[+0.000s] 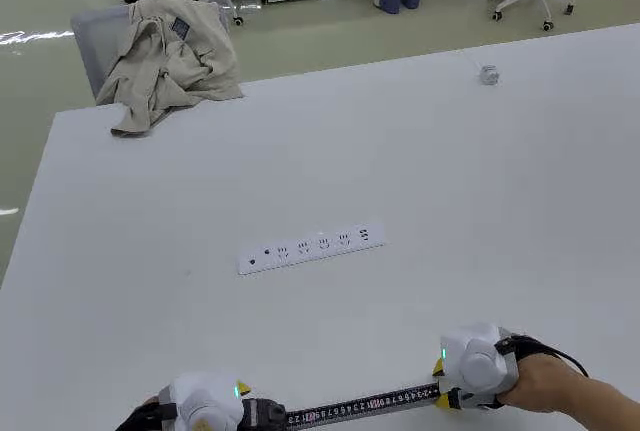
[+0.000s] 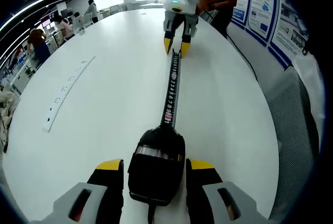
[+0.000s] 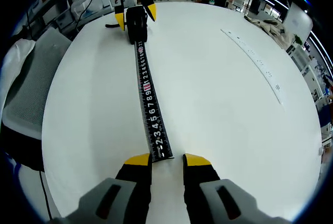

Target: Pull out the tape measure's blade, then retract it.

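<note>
The blade (image 1: 365,407) was seen stretched straight between the pair: case (image 2: 156,182) clamped in left tongs (image 2: 155,164) at lower left of the head view, tip straddled by parted right tongs (image 3: 166,159)

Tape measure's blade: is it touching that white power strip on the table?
Apart. The head view shows bare table between the blade and the power strip.

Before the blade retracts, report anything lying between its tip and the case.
Nothing visible. The blade lies flat on bare table from right gripper to the case in the left gripper; the power strip sits well aside.
</note>
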The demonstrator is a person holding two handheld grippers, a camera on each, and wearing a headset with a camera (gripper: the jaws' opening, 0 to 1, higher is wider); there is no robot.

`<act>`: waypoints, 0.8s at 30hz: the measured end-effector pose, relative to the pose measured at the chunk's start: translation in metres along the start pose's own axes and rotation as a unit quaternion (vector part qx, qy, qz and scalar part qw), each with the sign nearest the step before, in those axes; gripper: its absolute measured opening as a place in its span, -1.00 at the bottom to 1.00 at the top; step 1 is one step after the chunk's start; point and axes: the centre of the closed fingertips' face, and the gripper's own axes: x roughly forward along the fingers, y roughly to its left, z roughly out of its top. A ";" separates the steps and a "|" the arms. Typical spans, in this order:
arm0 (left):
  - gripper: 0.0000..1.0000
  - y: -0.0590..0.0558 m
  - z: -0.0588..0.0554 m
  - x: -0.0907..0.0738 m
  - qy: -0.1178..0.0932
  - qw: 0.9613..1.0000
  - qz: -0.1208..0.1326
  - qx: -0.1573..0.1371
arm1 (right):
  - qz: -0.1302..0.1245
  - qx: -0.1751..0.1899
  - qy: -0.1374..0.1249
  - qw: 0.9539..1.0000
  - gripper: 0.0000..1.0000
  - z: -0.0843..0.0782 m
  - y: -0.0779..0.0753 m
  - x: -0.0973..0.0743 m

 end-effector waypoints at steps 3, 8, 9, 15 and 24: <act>-0.04 0.001 -0.001 -0.001 -0.002 1.000 0.005 -0.010 | -0.005 0.011 -0.003 1.000 -0.50 0.000 0.000 0.000; 0.05 0.005 0.000 -0.007 -0.018 0.999 0.020 -0.047 | -0.009 0.033 -0.014 0.999 -0.46 0.004 0.003 0.000; 0.09 0.006 0.000 -0.008 -0.023 0.998 0.023 -0.053 | -0.010 0.038 -0.017 0.999 -0.45 0.005 0.003 0.000; 0.23 0.008 -0.005 -0.014 -0.030 0.996 0.040 -0.079 | -0.019 0.065 -0.029 0.997 -0.39 0.008 0.003 -0.002; 0.36 0.009 -0.007 -0.022 -0.054 0.985 0.063 -0.150 | -0.031 0.095 -0.044 0.994 -0.28 0.012 0.008 -0.007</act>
